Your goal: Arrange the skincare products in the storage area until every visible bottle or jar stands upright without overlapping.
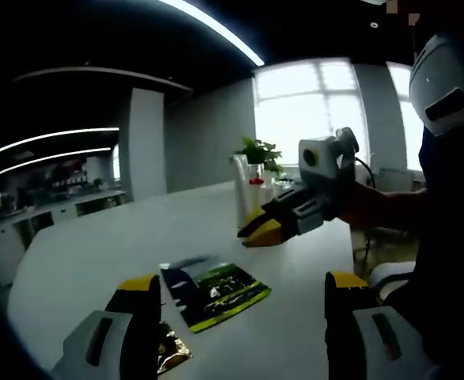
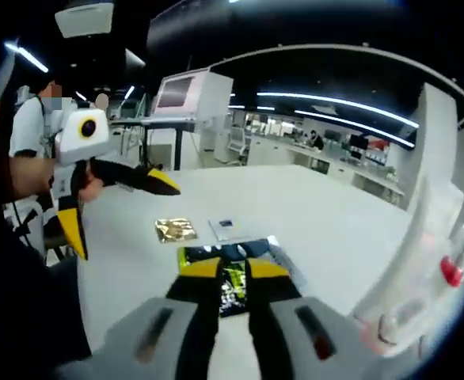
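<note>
A dark sachet with green print point(image 1: 216, 293) point(image 2: 232, 279) lies flat on the white table point(image 1: 97, 253). A gold sachet point(image 1: 173, 354) point(image 2: 175, 229) lies close to it, and a small white sachet point(image 2: 226, 228) lies between them. A clear holder point(image 1: 249, 194) point(image 2: 422, 261) stands on the table with a red-capped bottle point(image 2: 451, 271) inside. My left gripper point(image 1: 242, 283) point(image 2: 125, 218) hovers wide open above the sachets. My right gripper point(image 1: 257, 231) point(image 2: 233, 269) hangs over the dark sachet with a narrow gap between its jaws and nothing in them.
A green plant point(image 1: 260, 152) stands behind the clear holder. The table's far edge point(image 1: 351, 229) is close to the holder. A person's dark sleeve point(image 1: 446, 237) fills the right side. A person point(image 2: 34, 119) stands beyond the table near other desks.
</note>
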The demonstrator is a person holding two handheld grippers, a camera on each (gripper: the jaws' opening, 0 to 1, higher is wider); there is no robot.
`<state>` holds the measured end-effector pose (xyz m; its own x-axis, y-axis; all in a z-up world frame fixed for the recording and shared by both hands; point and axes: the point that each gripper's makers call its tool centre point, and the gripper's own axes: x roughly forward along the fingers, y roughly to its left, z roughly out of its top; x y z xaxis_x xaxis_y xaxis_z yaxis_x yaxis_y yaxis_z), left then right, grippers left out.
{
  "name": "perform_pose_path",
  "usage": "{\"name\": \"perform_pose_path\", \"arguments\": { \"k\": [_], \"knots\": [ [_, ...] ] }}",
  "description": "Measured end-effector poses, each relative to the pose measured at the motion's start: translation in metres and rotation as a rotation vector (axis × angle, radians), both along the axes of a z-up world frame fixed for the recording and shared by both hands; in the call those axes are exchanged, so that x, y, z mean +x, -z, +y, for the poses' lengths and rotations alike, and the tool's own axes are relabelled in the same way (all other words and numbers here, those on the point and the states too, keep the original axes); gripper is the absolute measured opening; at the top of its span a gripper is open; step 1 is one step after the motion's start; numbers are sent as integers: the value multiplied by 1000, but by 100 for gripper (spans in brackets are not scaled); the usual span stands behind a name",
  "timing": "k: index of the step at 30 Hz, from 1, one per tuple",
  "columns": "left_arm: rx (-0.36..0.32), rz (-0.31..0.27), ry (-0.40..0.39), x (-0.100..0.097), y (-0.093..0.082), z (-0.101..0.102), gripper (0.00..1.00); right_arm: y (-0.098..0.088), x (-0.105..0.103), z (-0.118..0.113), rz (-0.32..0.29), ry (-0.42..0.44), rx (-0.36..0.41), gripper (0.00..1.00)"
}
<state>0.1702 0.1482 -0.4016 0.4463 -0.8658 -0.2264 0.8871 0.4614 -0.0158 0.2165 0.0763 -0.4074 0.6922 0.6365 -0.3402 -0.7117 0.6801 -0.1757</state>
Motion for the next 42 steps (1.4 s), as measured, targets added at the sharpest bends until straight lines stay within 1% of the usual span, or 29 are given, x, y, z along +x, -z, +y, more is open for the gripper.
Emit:
{"name": "perform_pose_path", "arguments": {
  "k": [4,5,8,12,14,18,21,26,28,30,31,32,36,37,39,42],
  "knots": [
    [0,-1,-4,1,-1,2,86,13,-2,0,47,4,-6,27],
    [1,-1,-5,2,0,2,86,15,-3,1,53,4,-7,32],
    [1,7,-7,2,2,2,86,22,-7,2,80,6,-6,41],
    [2,10,-7,2,4,2,86,34,-13,1,132,15,3,47],
    [-1,5,-5,2,3,3,86,37,-15,0,141,21,6,51],
    [-8,7,-16,6,2,7,86,43,-18,-4,162,36,4,54],
    [-25,14,-23,9,0,8,86,44,-19,-4,177,54,29,60],
    [-21,28,-36,14,3,9,87,47,-23,-2,191,75,50,70],
    [-21,39,-46,16,4,11,87,47,-24,0,190,77,59,76],
    [-37,74,-57,19,5,12,86,48,-25,2,185,84,60,82],
    [-41,80,-65,21,4,14,86,48,-24,2,185,88,60,85],
    [-46,82,-70,22,3,15,86,48,-25,2,187,92,60,86],
    [-81,130,-99,33,1,19,82,50,-22,1,189,98,72,90],
    [-82,141,-106,35,1,20,80,52,-22,2,198,101,72,92],
    [-79,156,-110,39,3,20,76,56,-24,5,214,85,67,92],
    [-75,188,-108,42,7,20,71,59,-26,7,218,82,57,93]
  ]
}}
